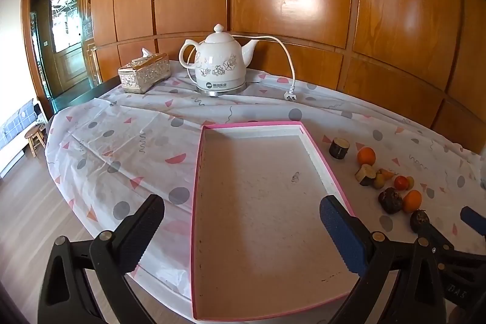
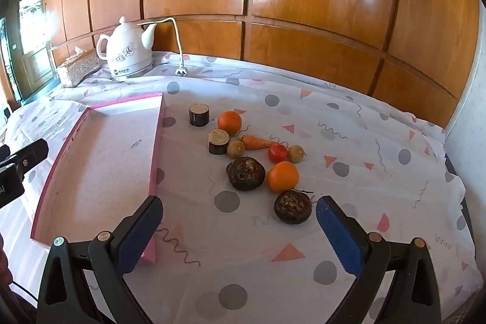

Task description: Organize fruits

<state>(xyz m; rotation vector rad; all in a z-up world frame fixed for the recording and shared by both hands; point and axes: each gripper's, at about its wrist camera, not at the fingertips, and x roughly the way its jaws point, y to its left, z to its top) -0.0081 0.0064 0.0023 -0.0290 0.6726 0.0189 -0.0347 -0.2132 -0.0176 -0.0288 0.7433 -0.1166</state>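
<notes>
An empty shallow tray with a pink rim [image 1: 252,125] lies on the patterned tablecloth. My left gripper [image 1: 243,230] hovers over its near end, open, nothing between its fingers. To the tray's right is a cluster of several fruits: two oranges [image 2: 229,121] [image 2: 283,175], a small carrot [image 2: 258,141], a red tomato [image 2: 277,153], two dark wrinkled round fruits [image 2: 246,173] [image 2: 293,207] and two dark cut cylinders [image 2: 199,114] [image 2: 218,141]. My right gripper [image 2: 240,205] is open just short of the nearest dark fruit, which lies by its right fingertip [image 2: 326,210].
A white floral kettle [image 1: 220,63] with a loose cord and plug [image 1: 290,96] stands at the table's back, beside a shiny tissue box [image 1: 144,76]. Wood panelling closes the far side. The table's left edge drops to the floor, where a small stool [image 1: 35,137] stands.
</notes>
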